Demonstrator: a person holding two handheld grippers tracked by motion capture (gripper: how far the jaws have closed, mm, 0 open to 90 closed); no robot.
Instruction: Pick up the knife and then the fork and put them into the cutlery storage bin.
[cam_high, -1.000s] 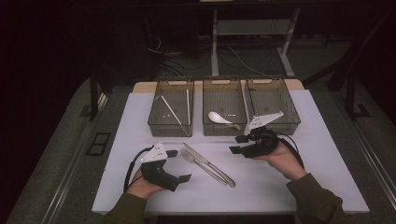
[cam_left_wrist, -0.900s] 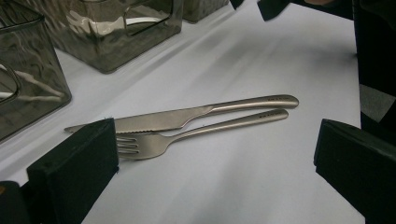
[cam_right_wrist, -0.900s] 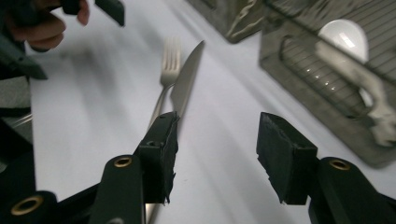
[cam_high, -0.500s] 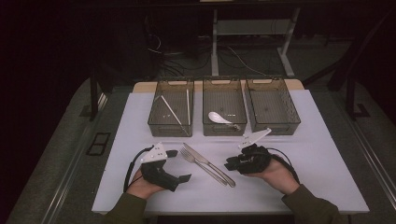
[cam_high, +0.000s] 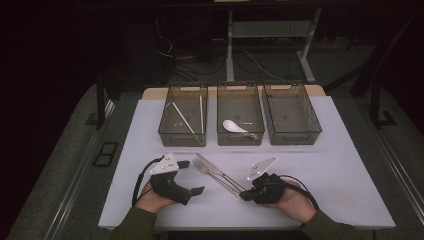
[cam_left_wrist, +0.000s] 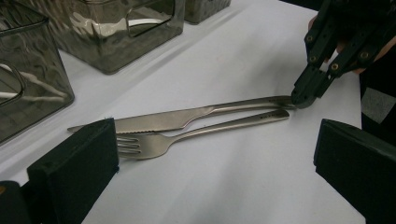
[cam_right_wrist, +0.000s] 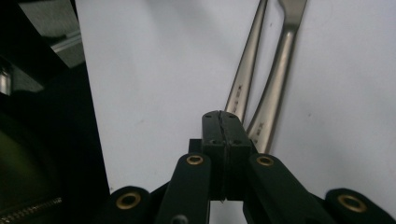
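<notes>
Knife (cam_high: 220, 175) and fork (cam_high: 215, 177) lie side by side mid-table, toward its near edge. Right gripper (cam_high: 245, 195), jaws just closed, nips the knife's handle end; lifting seems next. Left gripper (cam_high: 191, 176) gapes empty.

The right claw (cam_high: 244, 196) has closed and dropped to the knife (cam_high: 220, 173) handle.

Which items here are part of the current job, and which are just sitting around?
In play:
- knife, its handle end at the right gripper's tips
- fork, lying against the knife
- right gripper, jaws just closed, shut
- left gripper, open, resting beside the cutlery

Just lying about:
- left bin with chopsticks
- middle bin with white spoon
- right bin
</notes>
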